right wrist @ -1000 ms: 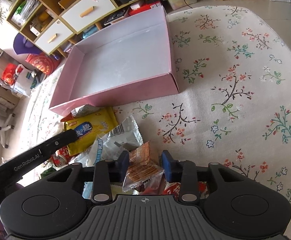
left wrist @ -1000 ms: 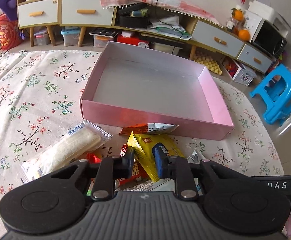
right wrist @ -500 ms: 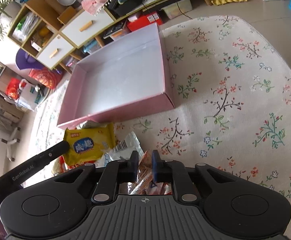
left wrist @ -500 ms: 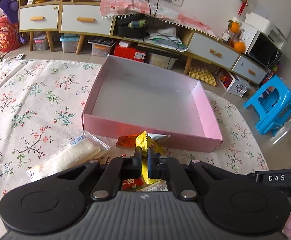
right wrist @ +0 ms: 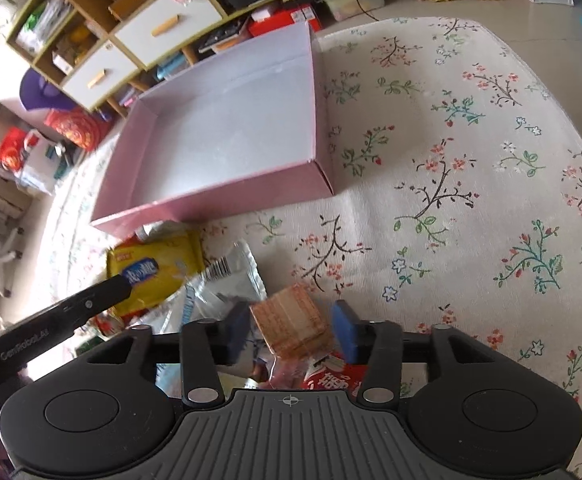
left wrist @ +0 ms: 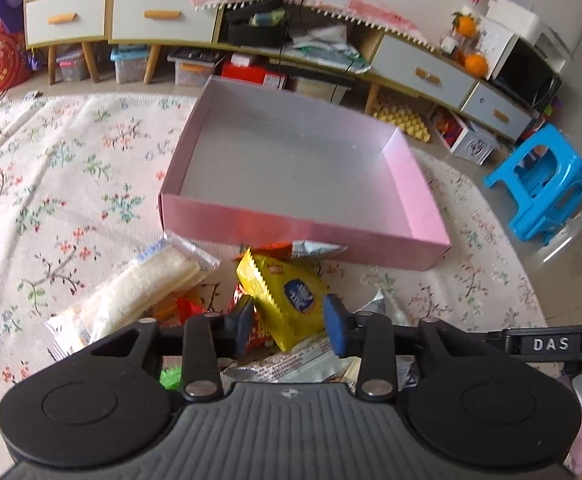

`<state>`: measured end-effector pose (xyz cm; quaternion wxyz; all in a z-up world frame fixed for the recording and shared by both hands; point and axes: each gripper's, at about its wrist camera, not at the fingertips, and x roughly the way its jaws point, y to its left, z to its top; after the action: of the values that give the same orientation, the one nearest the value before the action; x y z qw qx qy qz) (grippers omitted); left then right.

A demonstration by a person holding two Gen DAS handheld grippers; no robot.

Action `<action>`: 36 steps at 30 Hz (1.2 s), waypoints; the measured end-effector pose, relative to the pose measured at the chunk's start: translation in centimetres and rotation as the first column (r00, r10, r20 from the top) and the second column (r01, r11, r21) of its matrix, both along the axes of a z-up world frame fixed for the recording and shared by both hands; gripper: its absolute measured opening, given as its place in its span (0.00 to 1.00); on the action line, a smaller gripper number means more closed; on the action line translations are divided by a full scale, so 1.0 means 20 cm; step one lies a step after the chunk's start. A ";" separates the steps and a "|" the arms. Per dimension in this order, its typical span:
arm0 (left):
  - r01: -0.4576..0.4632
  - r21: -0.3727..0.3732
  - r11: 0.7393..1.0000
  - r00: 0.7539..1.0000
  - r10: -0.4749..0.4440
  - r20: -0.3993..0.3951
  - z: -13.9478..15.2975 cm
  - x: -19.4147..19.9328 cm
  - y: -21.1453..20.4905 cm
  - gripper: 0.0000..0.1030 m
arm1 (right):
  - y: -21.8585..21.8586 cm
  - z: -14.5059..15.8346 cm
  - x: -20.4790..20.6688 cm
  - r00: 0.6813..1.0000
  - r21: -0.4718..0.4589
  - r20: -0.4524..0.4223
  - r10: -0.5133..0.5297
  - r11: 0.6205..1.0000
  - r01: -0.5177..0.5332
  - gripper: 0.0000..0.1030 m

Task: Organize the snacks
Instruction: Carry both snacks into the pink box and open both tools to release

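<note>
An empty pink box (left wrist: 303, 224) sits on the floral cloth, its front wall just beyond a heap of snack packets. My left gripper (left wrist: 289, 324) hovers over the heap with its jaws opening. A yellow biscuit packet (left wrist: 287, 296) lies loose between its fingers. In the right wrist view the same pink box (right wrist: 211, 204) is at upper left. My right gripper (right wrist: 292, 332) also has its jaws opening. A brown wafer packet (right wrist: 291, 320), blurred, sits in the gap with space showing beside the pads. The yellow biscuit packet (right wrist: 151, 276) lies to its left.
A long white bread packet (left wrist: 143, 284) lies left of the heap, with silver (right wrist: 227, 280) and red (right wrist: 331, 380) packets among it. The left gripper's black body (right wrist: 63, 316) crosses the right view. A blue stool (left wrist: 539, 184) and low cabinets (left wrist: 143, 28) stand beyond the cloth.
Both grippers closed on their packets half a second ago, then spread apart. The yellow packet went from standing pinched on edge to lying flatter. The wafer packet sits loose between the right fingers.
</note>
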<state>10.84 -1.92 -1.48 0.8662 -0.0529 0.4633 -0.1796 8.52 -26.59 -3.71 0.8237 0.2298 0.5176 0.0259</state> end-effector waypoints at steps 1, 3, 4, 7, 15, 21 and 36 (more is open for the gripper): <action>-0.003 -0.002 1.000 1.000 0.003 -0.008 -0.01 0.00 0.00 0.37 | 0.01 -0.01 0.00 1.000 -0.009 -0.002 0.007 1.000 -0.007 0.49; -0.009 -0.002 1.000 1.000 0.009 -0.010 -0.03 0.00 -0.01 0.37 | 0.03 -0.02 0.00 1.000 -0.027 -0.011 0.024 0.999 -0.024 0.49; -0.011 -0.003 1.000 1.000 0.011 -0.007 -0.03 0.00 -0.02 0.37 | 0.04 -0.03 0.00 0.999 -0.035 -0.016 0.029 0.999 -0.030 0.49; -0.021 -0.017 1.000 1.000 0.021 -0.003 -0.03 0.00 -0.02 0.37 | 0.06 -0.06 0.01 0.999 -0.062 -0.028 0.044 0.997 -0.046 0.49; -0.065 -0.042 0.997 0.998 0.066 0.002 -0.04 0.00 0.02 0.18 | 0.12 -0.04 -0.01 0.997 -0.129 0.005 0.078 0.989 -0.076 0.38; -0.081 -0.077 0.994 0.996 0.083 0.026 0.03 -0.03 0.04 0.12 | 0.09 0.02 -0.01 0.997 -0.113 0.040 0.063 0.992 -0.058 0.36; -0.121 -0.163 0.979 0.987 0.136 0.081 0.20 -0.03 0.11 0.09 | -0.10 0.17 0.13 0.983 0.091 0.149 -0.107 0.991 0.095 0.36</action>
<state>10.31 0.38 2.62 0.8894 -0.1425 0.4032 -0.1614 11.13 -28.55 -0.30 0.8510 0.2874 0.4389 0.0233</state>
